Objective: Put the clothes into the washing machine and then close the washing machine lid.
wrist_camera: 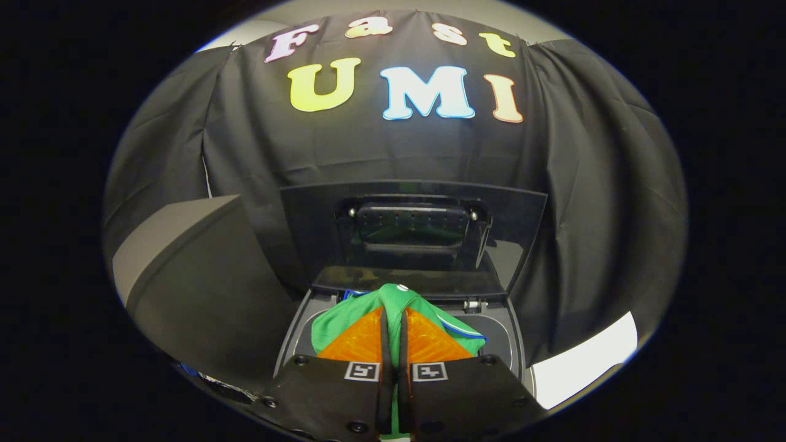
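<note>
Hand-held gripper [393, 319]: fingers pinching green garment [393, 301], which hangs directly over washing machine [301, 334] opening; lid [411, 236] upright just beyond.

I can read no words or numbers; my gripper [393, 334] bears two square coded markers [362, 371], low in the frame.

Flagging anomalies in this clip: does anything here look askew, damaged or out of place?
Nothing stands out. The gripper is shut on the green garment, held over the washing machine opening, and the lid stands upright behind it, intact.
</note>
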Motion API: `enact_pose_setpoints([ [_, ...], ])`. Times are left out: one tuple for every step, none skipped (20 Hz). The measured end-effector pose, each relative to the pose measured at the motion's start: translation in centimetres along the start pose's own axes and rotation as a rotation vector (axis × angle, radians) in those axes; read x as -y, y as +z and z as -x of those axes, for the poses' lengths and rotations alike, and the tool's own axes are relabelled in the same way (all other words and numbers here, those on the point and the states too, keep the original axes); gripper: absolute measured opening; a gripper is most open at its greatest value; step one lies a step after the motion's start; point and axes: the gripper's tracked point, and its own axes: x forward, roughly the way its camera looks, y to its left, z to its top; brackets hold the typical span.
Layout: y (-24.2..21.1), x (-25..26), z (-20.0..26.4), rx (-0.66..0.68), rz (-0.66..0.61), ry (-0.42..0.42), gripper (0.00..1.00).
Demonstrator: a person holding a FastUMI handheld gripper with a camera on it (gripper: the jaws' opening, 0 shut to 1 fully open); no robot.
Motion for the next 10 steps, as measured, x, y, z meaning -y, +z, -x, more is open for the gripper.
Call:
enact_pose_setpoints([
  [-0.6, 0.2, -0.2, -0.009, -0.005, -0.004, 0.08],
  [-0.7, 0.6, 0.0, -0.005, -0.010, -0.019, 0.14],
  [-0.4, 0.8, 0.2, 0.011, -0.009, -0.035, 0.19],
  [-0.2, 1.2, 0.3, 0.020, 0.000, -0.055, 0.32],
  [-0.1, 1.3, 0.4, 0.028, 0.004, -0.061, 0.45],
  [0.0, 1.3, 0.5, 0.032, 0.000, -0.057, 0.57],
  [0.3, 1.5, 0.6, 0.034, -0.003, -0.062, 0.70],
  [0.1, 1.9, 0.8, 0.039, -0.008, -0.077, 0.83],
  [-0.1, 2.1, 1.1, 0.041, -0.016, -0.086, 0.96],
  [-0.1, 2.1, 1.3, 0.042, -0.028, -0.087, 0.96],
])
